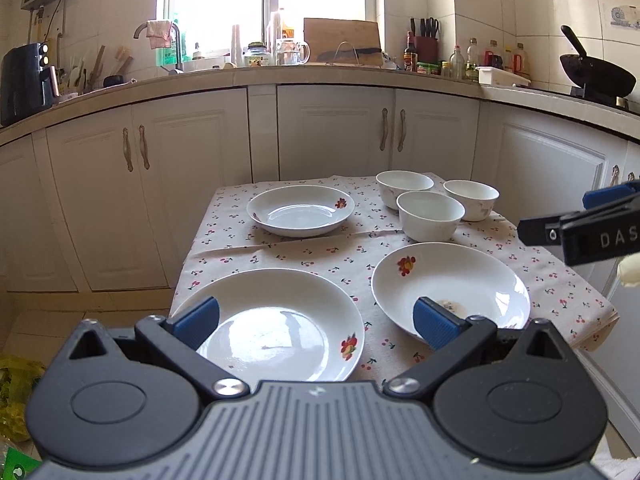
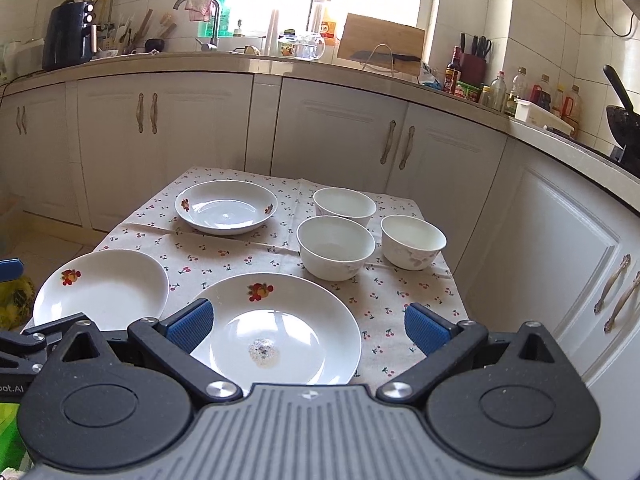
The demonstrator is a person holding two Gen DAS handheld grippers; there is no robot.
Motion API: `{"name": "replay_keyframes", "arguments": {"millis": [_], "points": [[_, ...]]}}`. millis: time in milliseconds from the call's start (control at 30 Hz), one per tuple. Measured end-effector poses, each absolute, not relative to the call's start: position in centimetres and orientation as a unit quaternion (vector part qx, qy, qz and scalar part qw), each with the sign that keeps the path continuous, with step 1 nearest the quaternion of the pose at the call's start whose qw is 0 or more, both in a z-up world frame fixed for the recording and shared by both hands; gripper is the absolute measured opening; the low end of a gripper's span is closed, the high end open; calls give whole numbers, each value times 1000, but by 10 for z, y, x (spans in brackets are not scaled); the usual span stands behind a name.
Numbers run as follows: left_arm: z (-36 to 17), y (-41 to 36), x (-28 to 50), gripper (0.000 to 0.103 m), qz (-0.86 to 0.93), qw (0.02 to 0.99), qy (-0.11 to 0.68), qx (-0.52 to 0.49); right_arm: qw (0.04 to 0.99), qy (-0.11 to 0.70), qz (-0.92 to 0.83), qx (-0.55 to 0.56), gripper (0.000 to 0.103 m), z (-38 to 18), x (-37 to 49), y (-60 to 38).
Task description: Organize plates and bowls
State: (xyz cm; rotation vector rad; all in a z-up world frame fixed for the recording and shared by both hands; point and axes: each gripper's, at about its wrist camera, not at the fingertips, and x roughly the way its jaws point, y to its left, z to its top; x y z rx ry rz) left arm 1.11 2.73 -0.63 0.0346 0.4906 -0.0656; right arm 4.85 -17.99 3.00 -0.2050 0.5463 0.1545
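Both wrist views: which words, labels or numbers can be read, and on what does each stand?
"DAS", cut off by the frame edge: on the right gripper.
"oot.AI", start cut off: on the left gripper.
Bottle labels on the counter: too small to read.
Nothing written on plates or bowls.

The right gripper [image 2: 308,326] hangs with its blue-padded jaws spread wide and empty over the near edge of a table under a cherry-print tablecloth [image 2: 240,256]. Between the jaws lies a white plate [image 2: 280,328] with a fruit motif and a small smear at its centre. A second plate [image 2: 102,290] sits near left, a third [image 2: 226,206] far left. Three white bowls [image 2: 336,254] cluster at far right, close together. Beyond stand white cabinets [image 2: 168,136] and a cluttered countertop [image 2: 320,66].
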Motion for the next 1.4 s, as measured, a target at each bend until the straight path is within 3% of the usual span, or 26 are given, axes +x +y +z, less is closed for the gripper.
{"name": "replay_keyframes", "arguments": {"millis": [400, 700, 1400], "points": [[-42, 80, 11, 102, -53, 963, 264, -10, 948, 263, 135, -119, 103, 29, 83, -155], [-70, 115, 11, 102, -73, 953, 295, -22, 911, 313, 265, -38, 103, 10, 114, -135], [-99, 131, 45, 102, -161, 933, 319, 36, 847, 374, 353, -133, 103, -33, 167, -63]]}}
